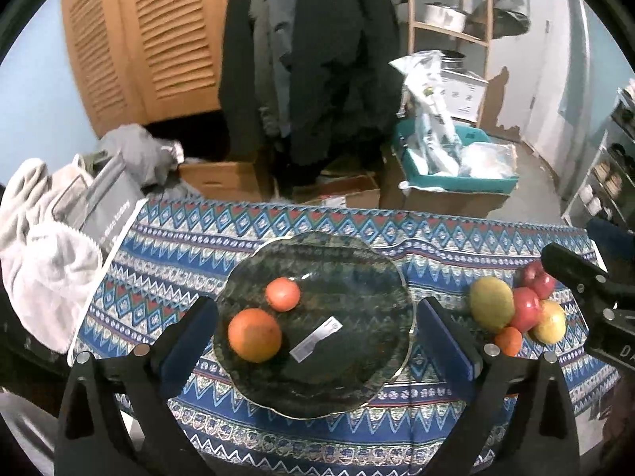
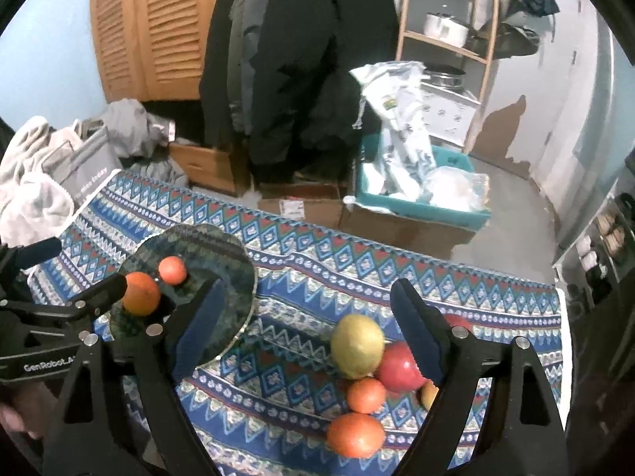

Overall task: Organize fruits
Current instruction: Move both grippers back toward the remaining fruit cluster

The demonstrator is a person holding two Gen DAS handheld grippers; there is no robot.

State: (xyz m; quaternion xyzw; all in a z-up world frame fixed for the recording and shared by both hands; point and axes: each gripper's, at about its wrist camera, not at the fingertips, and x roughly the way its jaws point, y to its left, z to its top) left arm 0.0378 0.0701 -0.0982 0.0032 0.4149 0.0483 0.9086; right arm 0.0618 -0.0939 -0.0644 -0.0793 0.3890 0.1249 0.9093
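Observation:
A dark green plate lies on the patterned blue cloth. On it sit a large orange, a small orange fruit and a white label. My left gripper is open and empty above the plate. To the right lies a pile: a yellow-green mango, a red apple, a small orange, a larger orange and a yellow fruit. My right gripper is open and empty over the pile. The plate also shows in the right wrist view.
A grey bag and white towels sit at the table's left end. Beyond the far edge are cardboard boxes, a teal bin with plastic bags, hanging coats and a wooden shelf.

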